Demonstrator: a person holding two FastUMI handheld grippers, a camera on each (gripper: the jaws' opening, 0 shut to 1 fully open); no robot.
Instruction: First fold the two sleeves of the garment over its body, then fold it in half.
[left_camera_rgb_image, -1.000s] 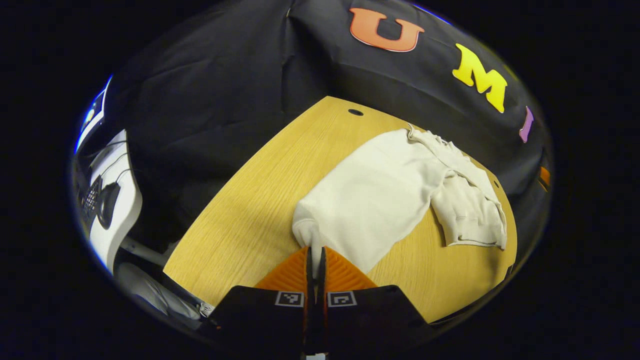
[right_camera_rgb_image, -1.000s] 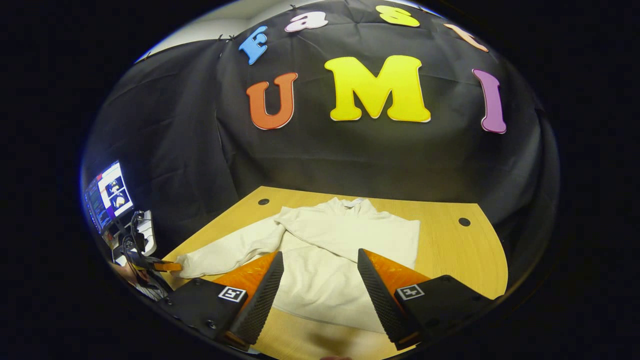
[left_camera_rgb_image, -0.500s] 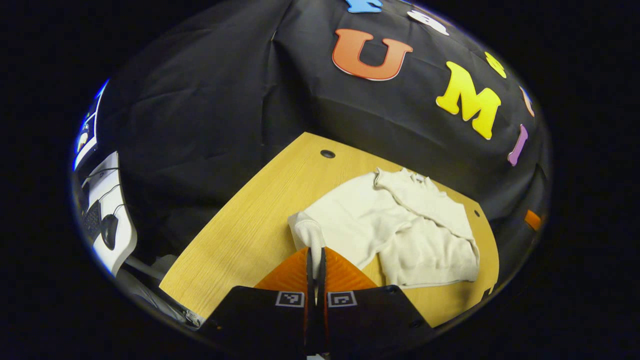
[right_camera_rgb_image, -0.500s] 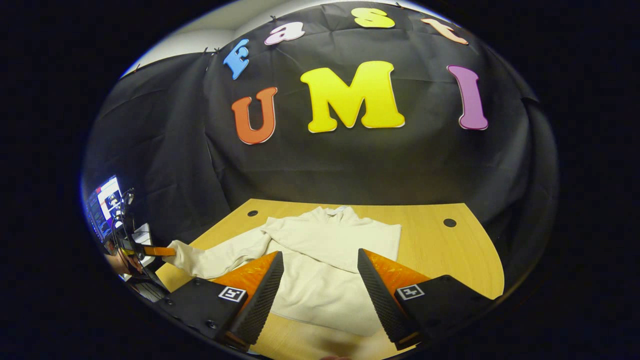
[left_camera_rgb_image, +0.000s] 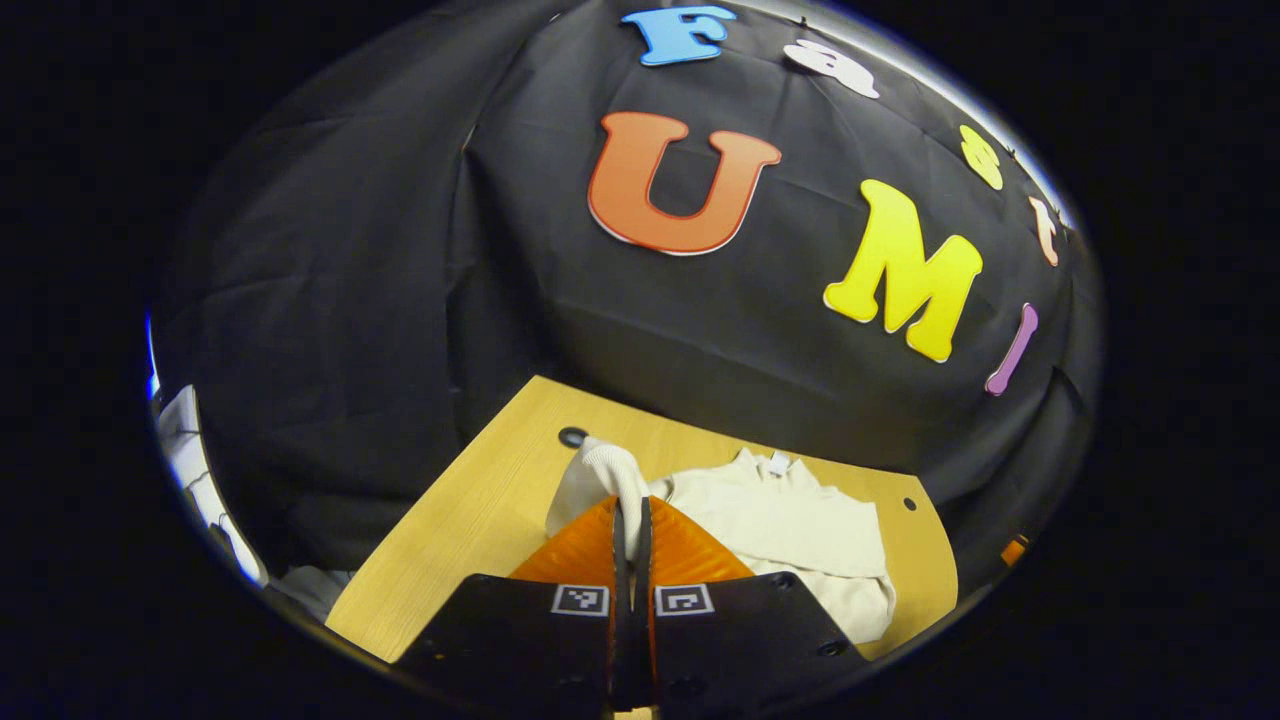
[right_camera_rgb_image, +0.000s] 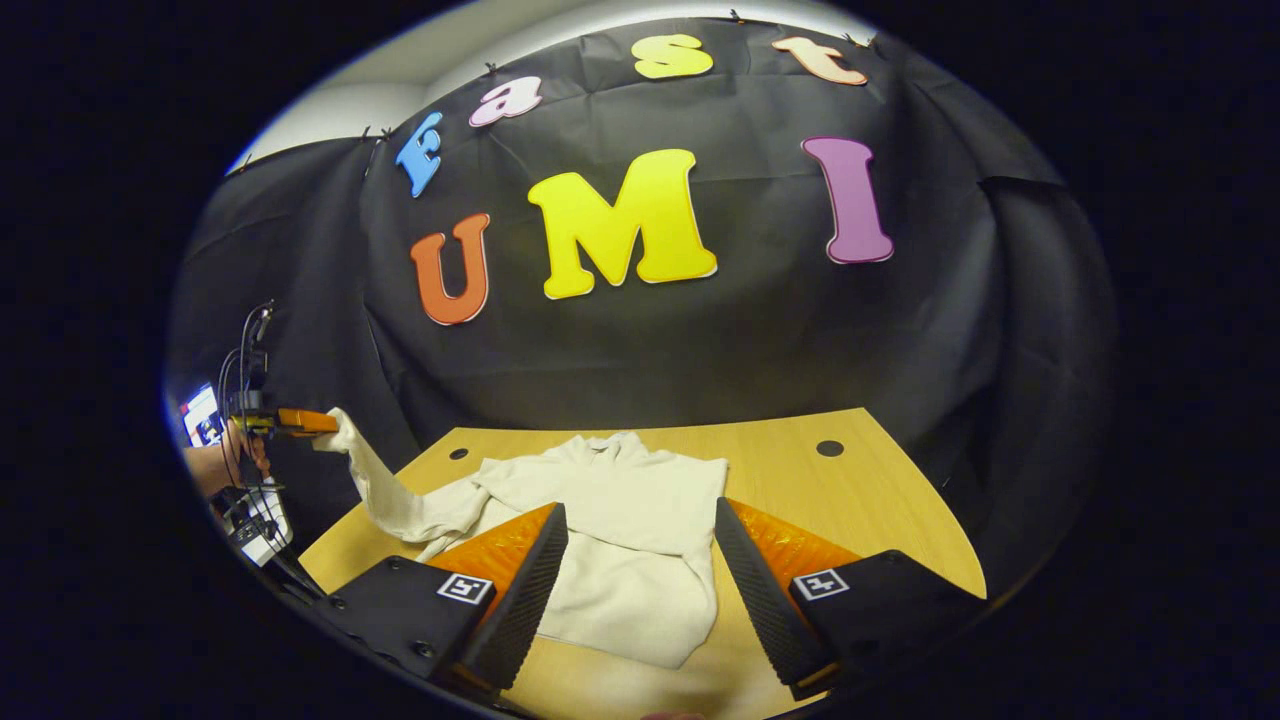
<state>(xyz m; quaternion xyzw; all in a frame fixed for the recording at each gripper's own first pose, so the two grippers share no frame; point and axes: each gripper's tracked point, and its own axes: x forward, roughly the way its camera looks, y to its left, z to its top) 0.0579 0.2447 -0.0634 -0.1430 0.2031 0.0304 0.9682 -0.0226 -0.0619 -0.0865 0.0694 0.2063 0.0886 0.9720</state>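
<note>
The left tongs (left_camera_rgb_image: 631, 520) are closed on the cuff of one sleeve (left_camera_rgb_image: 598, 478) and hold it raised above the counter (left_camera_rgb_image: 470, 540). In the right gripper view the left tongs (right_camera_rgb_image: 312, 422) appear beyond the counter's left edge, gripped by a hand (right_camera_rgb_image: 222, 462), with the sleeve (right_camera_rgb_image: 385, 492) hanging down to the garment (right_camera_rgb_image: 625, 530). The right tongs (right_camera_rgb_image: 640, 560) are spread wide and hold nothing, above the garment's lower half. The garment lies on the counter (right_camera_rgb_image: 850, 500) toward its far edge, its other sleeve folded across the body.

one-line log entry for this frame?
stage: second sleeve fold | left gripper: shut on cuff of cream knit sweater, lifted | right gripper: open, hovering | wooden table
</note>
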